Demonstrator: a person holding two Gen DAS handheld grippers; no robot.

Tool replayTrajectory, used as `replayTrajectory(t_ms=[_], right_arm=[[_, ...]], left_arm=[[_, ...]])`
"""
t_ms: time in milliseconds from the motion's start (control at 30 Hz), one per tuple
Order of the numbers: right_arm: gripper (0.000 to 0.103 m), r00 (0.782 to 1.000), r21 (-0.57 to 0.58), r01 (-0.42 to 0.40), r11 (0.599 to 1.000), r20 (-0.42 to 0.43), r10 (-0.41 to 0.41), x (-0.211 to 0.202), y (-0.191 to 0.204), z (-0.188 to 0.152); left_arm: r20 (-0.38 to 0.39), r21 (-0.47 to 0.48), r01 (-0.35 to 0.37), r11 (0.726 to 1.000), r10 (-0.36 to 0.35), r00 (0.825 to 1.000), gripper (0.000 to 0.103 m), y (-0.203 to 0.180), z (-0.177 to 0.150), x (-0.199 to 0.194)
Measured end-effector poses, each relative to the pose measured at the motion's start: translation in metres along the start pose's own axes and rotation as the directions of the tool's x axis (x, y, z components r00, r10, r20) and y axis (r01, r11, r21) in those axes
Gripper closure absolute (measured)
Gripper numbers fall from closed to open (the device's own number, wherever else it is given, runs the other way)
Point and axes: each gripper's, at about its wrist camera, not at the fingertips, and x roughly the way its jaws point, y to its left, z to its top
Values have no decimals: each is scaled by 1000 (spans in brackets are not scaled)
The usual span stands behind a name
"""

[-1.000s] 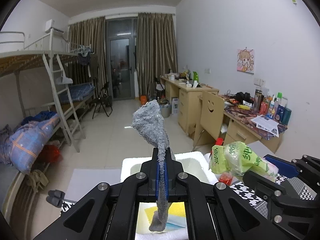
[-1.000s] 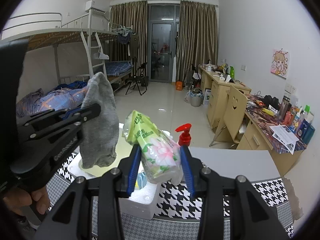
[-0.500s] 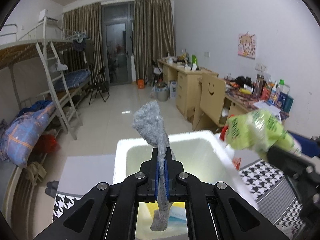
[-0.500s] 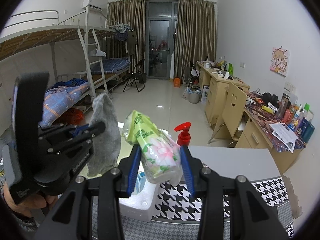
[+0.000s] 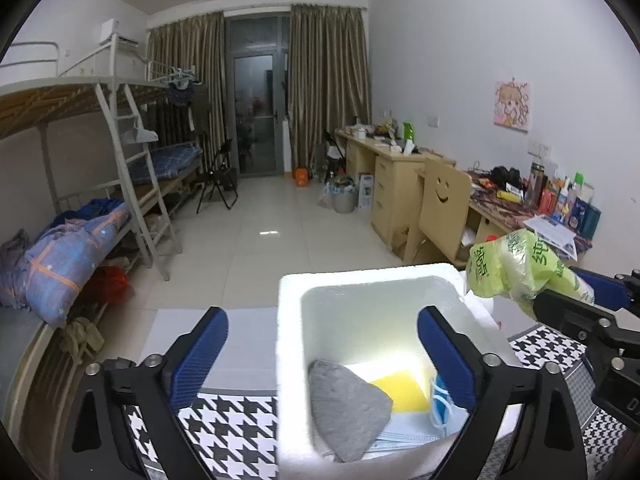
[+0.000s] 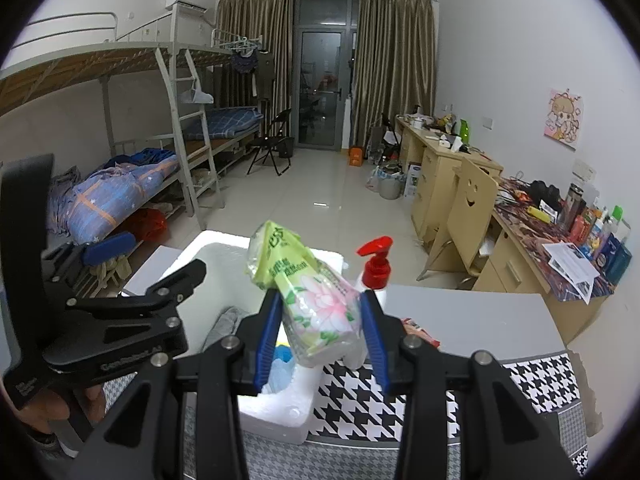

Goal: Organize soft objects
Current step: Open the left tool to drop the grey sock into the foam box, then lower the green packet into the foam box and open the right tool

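Our left gripper gapes empty over foam box; right gripper clamps tissue pack, long axis tilted up-left.

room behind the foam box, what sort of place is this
Most likely a shared student dormitory room. A metal bunk bed with a ladder and bedding lines one wall, a row of wooden study desks cluttered with bottles and papers lines the other, and curtains frame a balcony door at the far end.

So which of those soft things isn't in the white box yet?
The green tissue pack, clamped in the right tool above the foam box. The grey cloth, yellow sponge and blue mask lie inside.
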Motion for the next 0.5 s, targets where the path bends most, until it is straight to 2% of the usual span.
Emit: replayTrajectory(t_ms=[233,500], right_arm=[[58,1000,-16,-17,1000,-13,16,5,7,0],[58,999,-29,-22,999,-25,21,15,15,5]], left_arm=[[30,-10,-45,999,45,999,3,10,-3,-13],[51,-38,-63,997,64,997,1,23,-7,-26]])
